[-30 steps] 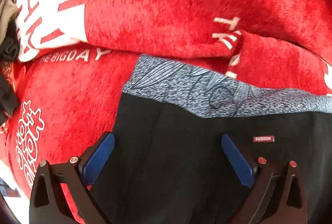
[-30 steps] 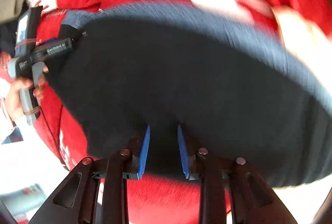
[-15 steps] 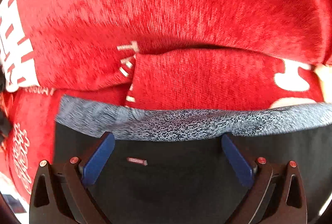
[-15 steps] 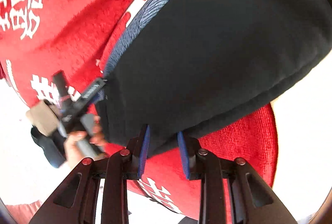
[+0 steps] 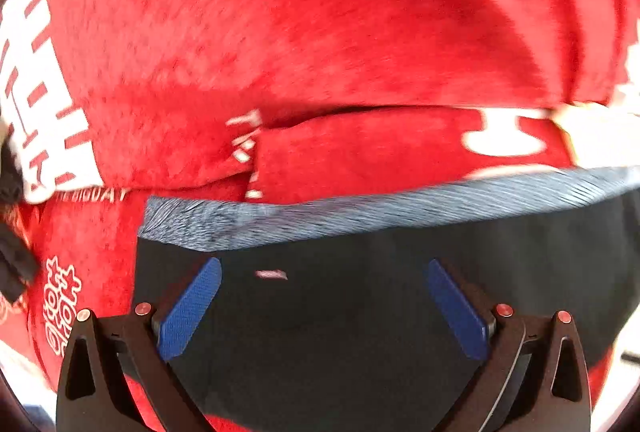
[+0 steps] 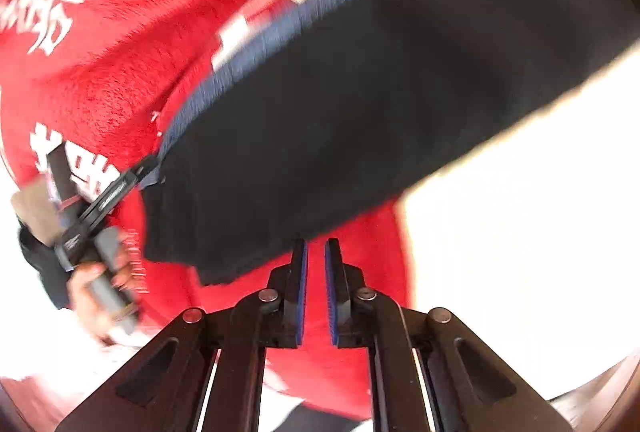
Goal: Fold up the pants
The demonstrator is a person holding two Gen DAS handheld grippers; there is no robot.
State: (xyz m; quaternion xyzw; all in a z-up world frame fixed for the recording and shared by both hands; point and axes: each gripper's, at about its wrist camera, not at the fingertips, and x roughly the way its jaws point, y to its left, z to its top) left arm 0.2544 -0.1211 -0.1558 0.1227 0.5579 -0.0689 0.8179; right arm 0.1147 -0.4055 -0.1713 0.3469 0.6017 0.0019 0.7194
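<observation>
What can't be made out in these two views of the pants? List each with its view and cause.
1. Pants, lower part: left wrist view, cut off by the bottom edge and the left gripper.
2. Label: left wrist view, unreadable from motion blur.
3. Right gripper: right wrist view, too blurred to tell whether its tips pinch the hem.
4. Blanket print: both views, blurred and cropped at the edges.

I'm seeing black pants [image 5: 360, 312] with a grey-blue waistband [image 5: 360, 216] towards 12 o'clock, lying flat across the red blanket [image 5: 280, 31].
</observation>
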